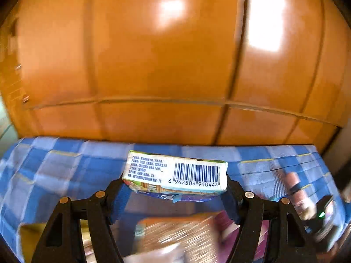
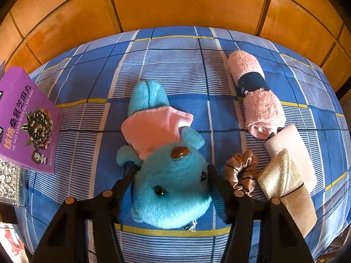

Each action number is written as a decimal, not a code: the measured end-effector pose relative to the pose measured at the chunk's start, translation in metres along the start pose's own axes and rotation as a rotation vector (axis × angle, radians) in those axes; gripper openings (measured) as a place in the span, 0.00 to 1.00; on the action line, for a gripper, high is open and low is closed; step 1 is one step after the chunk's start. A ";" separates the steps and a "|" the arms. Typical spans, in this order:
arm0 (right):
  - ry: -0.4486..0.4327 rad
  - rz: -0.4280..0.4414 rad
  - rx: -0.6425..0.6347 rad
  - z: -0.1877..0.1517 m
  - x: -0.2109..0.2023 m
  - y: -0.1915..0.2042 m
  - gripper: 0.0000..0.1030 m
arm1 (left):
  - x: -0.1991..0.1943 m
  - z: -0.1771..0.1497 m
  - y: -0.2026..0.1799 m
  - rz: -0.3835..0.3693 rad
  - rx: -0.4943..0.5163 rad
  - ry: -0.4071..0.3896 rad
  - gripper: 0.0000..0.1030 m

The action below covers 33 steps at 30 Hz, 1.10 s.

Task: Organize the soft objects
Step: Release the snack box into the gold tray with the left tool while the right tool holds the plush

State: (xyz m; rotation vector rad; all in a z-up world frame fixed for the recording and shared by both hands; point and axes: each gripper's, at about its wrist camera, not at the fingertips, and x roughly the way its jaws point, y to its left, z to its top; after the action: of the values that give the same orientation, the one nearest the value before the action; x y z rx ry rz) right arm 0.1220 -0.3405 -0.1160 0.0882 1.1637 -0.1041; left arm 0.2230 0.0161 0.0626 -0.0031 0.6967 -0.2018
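Note:
My left gripper is shut on a pocket tissue pack with a barcode, held in the air above the blue checked cloth. My right gripper has its fingers on both sides of the head of a blue plush toy in a pink shirt, which lies on the checked cloth. To its right lie a brown scrunchie, a rolled pink towel, a white roll and a beige mesh cloth.
A purple box with Chinese print stands at the left edge. Blurred packages lie below my left gripper. An orange wooden cabinet rises behind the table. The other gripper's body with a green light shows at right.

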 end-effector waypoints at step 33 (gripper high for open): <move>-0.051 -0.168 -0.095 -0.006 0.005 0.022 0.60 | -0.036 -0.192 0.257 0.233 -0.587 0.175 0.89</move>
State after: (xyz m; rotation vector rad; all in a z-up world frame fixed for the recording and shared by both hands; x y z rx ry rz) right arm 0.1208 -0.3182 -0.1228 -0.0961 1.1223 -0.1979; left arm 0.1203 0.2872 -0.0797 -0.4677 0.9035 0.2338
